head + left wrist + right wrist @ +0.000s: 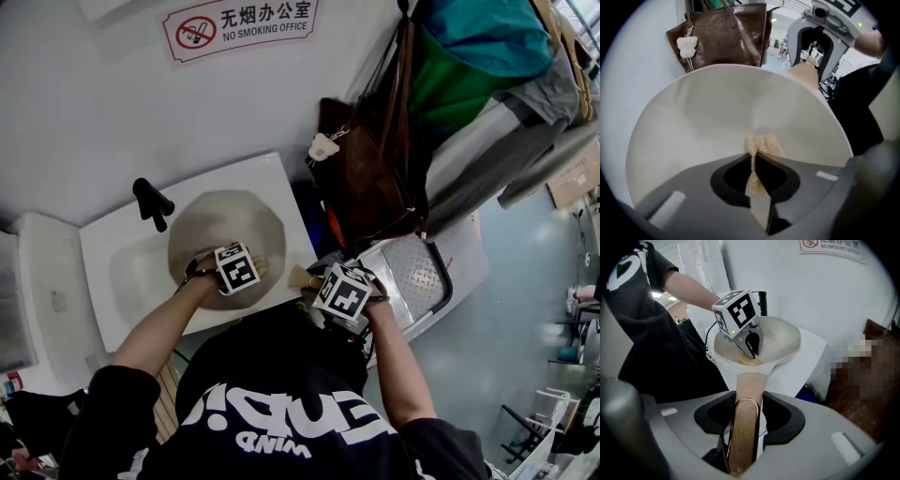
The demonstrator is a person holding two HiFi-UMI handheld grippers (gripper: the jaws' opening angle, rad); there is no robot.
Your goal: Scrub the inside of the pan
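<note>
A cream pan point(225, 225) rests over a white sink point(112, 253). Its wooden handle point(747, 399) runs between the jaws of my right gripper point(746, 425), which is shut on it; in the head view that gripper point(314, 281) is at the sink's right edge. My left gripper point(246, 278) reaches into the pan and is shut on a small beige scrub pad point(764, 145), whose tuft presses against the pan's inner wall point(717, 117). From the right gripper view the left gripper point(751, 350) points down into the pan point(783, 338) with the pad point(749, 359) under it.
A black faucet point(152, 202) stands at the back left of the sink. A brown leather bag point(370, 173) hangs close on the right, with coloured garments point(487, 66) above it. A metal step stool point(422, 272) is below the bag. A no-smoking sign point(242, 25) is on the wall.
</note>
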